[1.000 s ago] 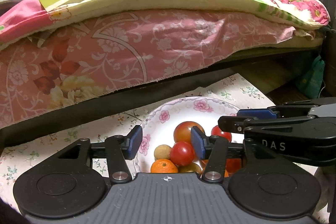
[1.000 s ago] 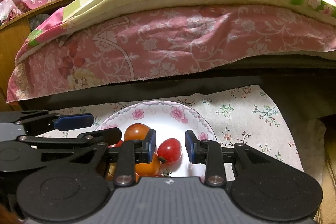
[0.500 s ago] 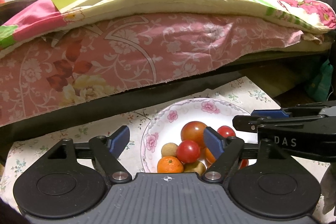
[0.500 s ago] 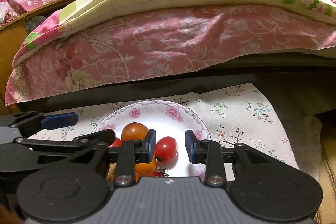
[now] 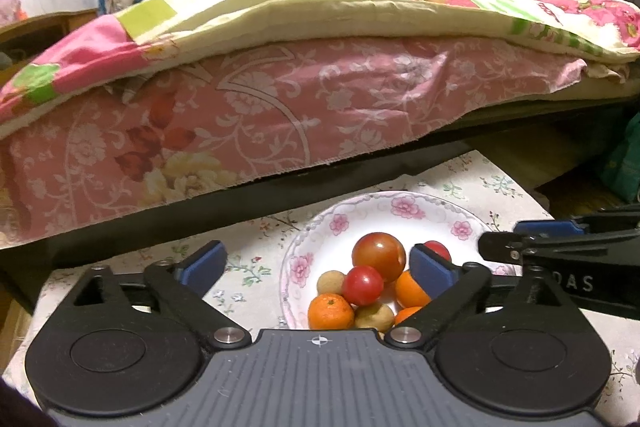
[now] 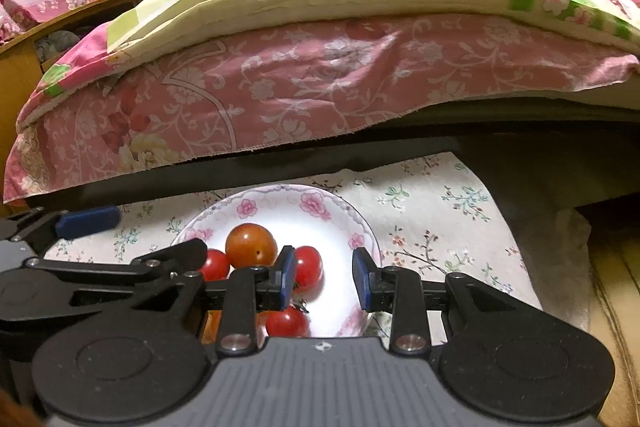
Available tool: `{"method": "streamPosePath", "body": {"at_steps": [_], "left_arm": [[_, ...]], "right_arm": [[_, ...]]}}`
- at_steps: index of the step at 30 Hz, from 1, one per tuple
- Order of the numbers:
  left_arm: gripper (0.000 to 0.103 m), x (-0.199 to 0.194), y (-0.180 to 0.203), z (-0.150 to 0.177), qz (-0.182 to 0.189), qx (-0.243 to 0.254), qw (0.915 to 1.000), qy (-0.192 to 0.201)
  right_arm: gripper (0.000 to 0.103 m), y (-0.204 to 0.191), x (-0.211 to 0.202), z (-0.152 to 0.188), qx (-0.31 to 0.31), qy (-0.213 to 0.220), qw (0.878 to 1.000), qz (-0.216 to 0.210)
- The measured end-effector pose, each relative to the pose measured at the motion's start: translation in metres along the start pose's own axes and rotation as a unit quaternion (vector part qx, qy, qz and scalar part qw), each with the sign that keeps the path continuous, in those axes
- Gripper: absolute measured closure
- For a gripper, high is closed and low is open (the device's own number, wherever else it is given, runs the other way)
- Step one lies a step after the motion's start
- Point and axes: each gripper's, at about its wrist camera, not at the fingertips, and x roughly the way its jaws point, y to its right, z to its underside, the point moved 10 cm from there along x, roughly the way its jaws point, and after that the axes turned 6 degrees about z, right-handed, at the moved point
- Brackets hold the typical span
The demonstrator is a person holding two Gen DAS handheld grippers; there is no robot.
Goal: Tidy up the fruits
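fruit (image 5: 362, 285) btwn wide L gripper (image 5: 316, 267) jaws

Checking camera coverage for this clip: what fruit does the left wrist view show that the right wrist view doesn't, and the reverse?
Only the left wrist view shows the two small tan fruits and a whole mandarin. Only the right wrist view shows a red tomato low under the right claw. Both show the floral plate, the large orange-red tomato and small red tomatoes.
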Motion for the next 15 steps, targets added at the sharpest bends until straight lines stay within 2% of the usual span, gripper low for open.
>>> {"method": "streamPosePath", "body": {"at_steps": [15], "left_arm": [[0.0,-0.03,-0.006,0.016,-0.015,-0.031,0.9994,-0.003]], "right_arm": [[0.072,0.0,-0.038,0.018,0.003,0.0,1.0,0.005]]}}
